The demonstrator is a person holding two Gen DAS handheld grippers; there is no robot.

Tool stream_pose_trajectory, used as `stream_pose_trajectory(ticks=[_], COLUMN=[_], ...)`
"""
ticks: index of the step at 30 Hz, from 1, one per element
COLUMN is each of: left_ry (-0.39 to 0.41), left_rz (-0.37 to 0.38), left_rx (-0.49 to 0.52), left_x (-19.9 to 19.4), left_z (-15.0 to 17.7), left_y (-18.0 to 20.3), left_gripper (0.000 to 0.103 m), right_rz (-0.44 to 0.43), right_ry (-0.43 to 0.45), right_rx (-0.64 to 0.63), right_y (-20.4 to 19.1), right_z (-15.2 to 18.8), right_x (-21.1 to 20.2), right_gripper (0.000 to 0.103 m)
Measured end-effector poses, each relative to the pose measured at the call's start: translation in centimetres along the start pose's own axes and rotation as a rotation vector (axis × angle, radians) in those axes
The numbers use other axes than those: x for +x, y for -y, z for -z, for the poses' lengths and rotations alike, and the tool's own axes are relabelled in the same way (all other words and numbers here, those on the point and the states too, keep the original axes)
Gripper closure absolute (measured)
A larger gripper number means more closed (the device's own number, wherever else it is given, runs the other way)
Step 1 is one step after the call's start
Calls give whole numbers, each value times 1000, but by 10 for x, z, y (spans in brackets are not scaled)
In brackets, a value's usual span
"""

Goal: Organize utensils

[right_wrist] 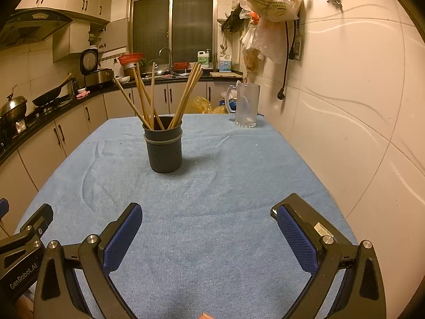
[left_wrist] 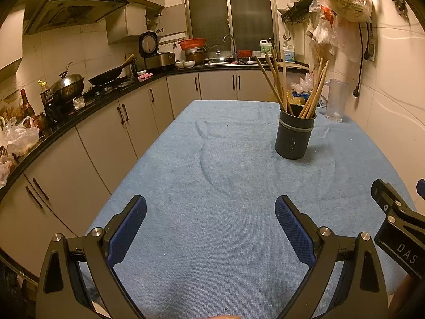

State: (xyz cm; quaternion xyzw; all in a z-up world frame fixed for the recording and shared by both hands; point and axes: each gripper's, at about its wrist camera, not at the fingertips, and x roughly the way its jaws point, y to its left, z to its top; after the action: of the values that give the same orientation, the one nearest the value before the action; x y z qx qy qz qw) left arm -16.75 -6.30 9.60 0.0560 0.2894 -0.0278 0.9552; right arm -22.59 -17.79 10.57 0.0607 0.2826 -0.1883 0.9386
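Fingers first: the left gripper (left_wrist: 211,212) is spread wide, blue pads facing each other across bare cloth, nothing between them. The right gripper (right_wrist: 207,222) likewise stands wide apart and empty. Each shows at the edge of the other's view, so the two hang side by side, low over the near end of the tabletop (right_wrist: 212,199).

Blue cloth (left_wrist: 212,172) between and ahead of both pairs of fingers carries no loose utensil that I can see.

Beyond the fingertips: dark holder (right_wrist: 164,148), upright on the cloth, well ahead of the right fingers and slightly to their left; ahead and to the right of the left fingers. Chopsticks (right_wrist: 148,98) stand in it, fanned in two leaning bunches, tips up. Judgement: gathering looks done, or nearly; the spread, empty fingers fit a pause rather than a grasp.

Farther, right of the holder: clear mug (right_wrist: 247,106) near the tabletop's far edge, by the wall.
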Motion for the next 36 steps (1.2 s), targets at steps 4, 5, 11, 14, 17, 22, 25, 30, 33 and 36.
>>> stream_pose_trajectory(ticks=[4, 5, 11, 14, 17, 22, 25, 30, 33, 36], left_ry=[1, 0, 0, 0, -3, -2, -2, -1, -2, -2], left_rz=[0, 0, 1, 1, 1, 2, 1, 2, 1, 1], left_rx=[0, 1, -1, -1, -1, -2, -1, -3, -3, -3], left_x=[0, 0, 0, 0, 0, 0, 0, 0, 0, -1], left_z=[0, 0, 0, 0, 0, 0, 0, 0, 0, 0], left_y=[0, 0, -1, -1, 0, 0, 1, 1, 1, 0], left_gripper=[6, 6, 6, 6, 6, 6, 6, 6, 6, 6], right_rz=[-1, -1, -1, -2, -2, -3, -3, -3, -4, -4], right_ry=[0, 0, -6, -3, -5, -8, -9, -8, -8, -10], right_rx=[-1, -1, -3, -3, -5, -3, -4, -3, -2, 0], right_y=[0, 0, -1, -1, -1, -1, -1, -1, -1, -1], right_z=[0, 0, 2, 3, 3, 3, 3, 3, 2, 2], right_x=[0, 0, 1, 1, 2, 3, 3, 3, 3, 3], right_gripper=[0, 0, 0, 0, 0, 0, 0, 0, 0, 0])
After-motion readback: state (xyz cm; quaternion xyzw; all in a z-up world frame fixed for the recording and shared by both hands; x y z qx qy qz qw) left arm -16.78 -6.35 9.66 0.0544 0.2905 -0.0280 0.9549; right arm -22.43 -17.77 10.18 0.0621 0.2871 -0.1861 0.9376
